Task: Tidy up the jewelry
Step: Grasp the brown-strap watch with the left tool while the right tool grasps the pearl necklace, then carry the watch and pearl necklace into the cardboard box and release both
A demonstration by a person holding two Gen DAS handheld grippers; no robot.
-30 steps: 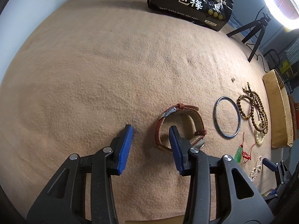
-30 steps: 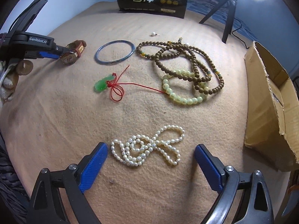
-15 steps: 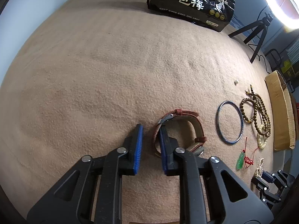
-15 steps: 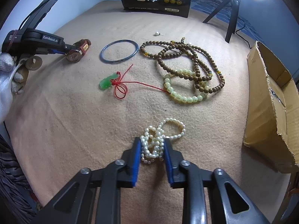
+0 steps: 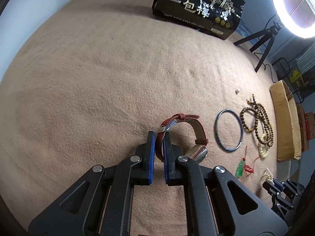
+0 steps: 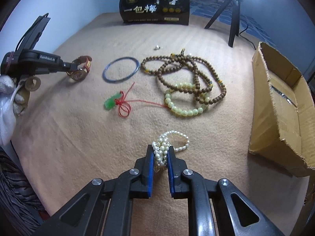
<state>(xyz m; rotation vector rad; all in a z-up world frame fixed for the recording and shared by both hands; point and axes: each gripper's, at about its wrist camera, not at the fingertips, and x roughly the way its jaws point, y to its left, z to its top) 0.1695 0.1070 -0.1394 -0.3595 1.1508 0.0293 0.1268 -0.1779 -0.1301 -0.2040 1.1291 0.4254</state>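
My left gripper [image 5: 159, 137] is shut on the red-brown strap of a wristwatch [image 5: 194, 125] that rests on the tan blanket [image 5: 98, 88]. It also shows in the right wrist view [image 6: 73, 66], holding the watch [image 6: 81, 72]. My right gripper [image 6: 160, 151] is shut on a bunched pearl necklace [image 6: 169, 139] on the blanket. Beyond lie a blue bangle [image 6: 121, 71], a green pendant on red cord [image 6: 112, 102], brown wooden bead strings [image 6: 187, 72] and a pale green bead bracelet [image 6: 183, 111].
An open cardboard box [image 6: 281, 110] stands at the right edge. A black printed bag [image 6: 155, 5] stands at the back. A tripod [image 6: 232, 13] with a ring light [image 5: 291, 5] is behind. A small white bead [image 6: 157, 47] lies loose.
Both grippers have closed: the left onto the watch strap, the right onto the pearl necklace, which bunched up between its fingers.
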